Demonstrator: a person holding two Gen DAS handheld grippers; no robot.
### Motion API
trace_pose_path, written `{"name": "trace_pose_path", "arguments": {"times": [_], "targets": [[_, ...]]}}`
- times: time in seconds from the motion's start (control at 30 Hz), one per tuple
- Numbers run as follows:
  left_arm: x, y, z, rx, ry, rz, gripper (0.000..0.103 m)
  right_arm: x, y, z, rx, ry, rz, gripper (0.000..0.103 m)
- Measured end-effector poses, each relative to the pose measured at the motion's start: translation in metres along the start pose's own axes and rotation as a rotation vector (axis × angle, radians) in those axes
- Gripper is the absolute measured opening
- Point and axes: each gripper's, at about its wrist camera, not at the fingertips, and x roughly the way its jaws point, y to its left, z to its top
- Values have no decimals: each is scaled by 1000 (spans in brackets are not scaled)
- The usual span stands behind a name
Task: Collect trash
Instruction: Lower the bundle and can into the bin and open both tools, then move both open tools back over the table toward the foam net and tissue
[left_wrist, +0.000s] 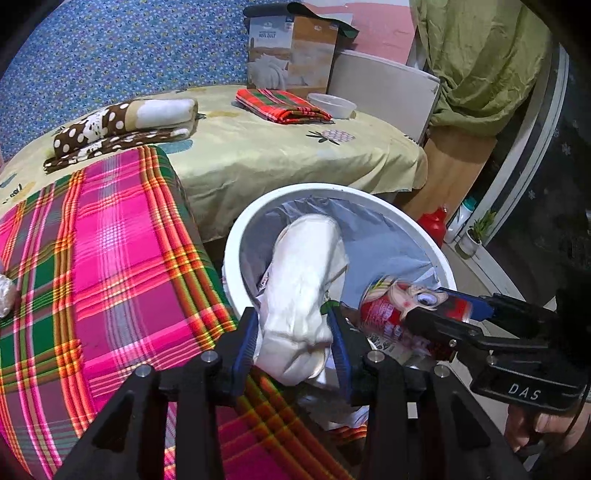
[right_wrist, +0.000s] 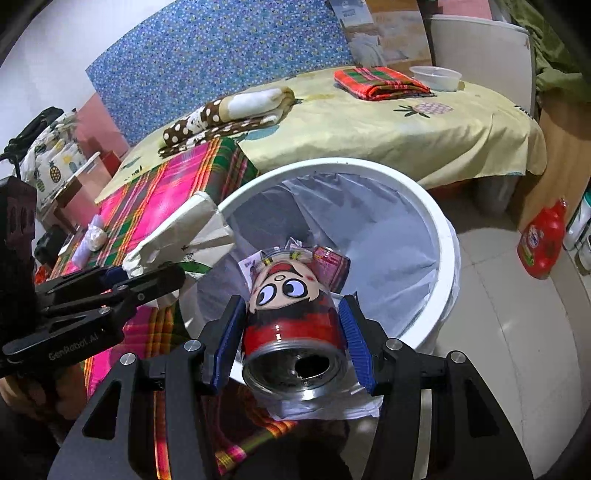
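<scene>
A lived-in room of a home is indicated. A low bed (right_wrist: 424, 140) is covered with a pale yellow pineapple-print sheet, on which a brown polka-dot folded blanket (right_wrist: 225, 114) and a red-and-green plaid folded cloth (right_wrist: 380, 83) are laid. A blue floral patterned fabric (right_wrist: 207, 59) is hung behind it. A white round plastic waste bin lined with a bag (right_wrist: 448, 236) and a red plastic detergent bottle (right_wrist: 541, 240) are set on the pale tiled floor (right_wrist: 517, 332).

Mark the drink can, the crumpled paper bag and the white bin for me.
drink can (right_wrist: 291, 325), right wrist view, on its red side wall.
crumpled paper bag (left_wrist: 303, 280), left wrist view, on its creased middle.
white bin (right_wrist: 448, 236), right wrist view, on its right rim.
</scene>
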Motion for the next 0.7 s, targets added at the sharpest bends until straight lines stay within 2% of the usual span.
{"name": "trace_pose_path", "arguments": {"times": [0.13, 0.27, 0.7], "targets": [[5, 1, 2, -10, 3, -18, 43, -1, -1, 2, -6, -3, -10, 54], [3, 1, 2, -15, -9, -40, 53, -6, -4, 2, 3, -18, -20, 54], [-24, 11, -6, -41, -45, -32, 54, -21, 5, -3, 10, -48, -4, 54]]}}
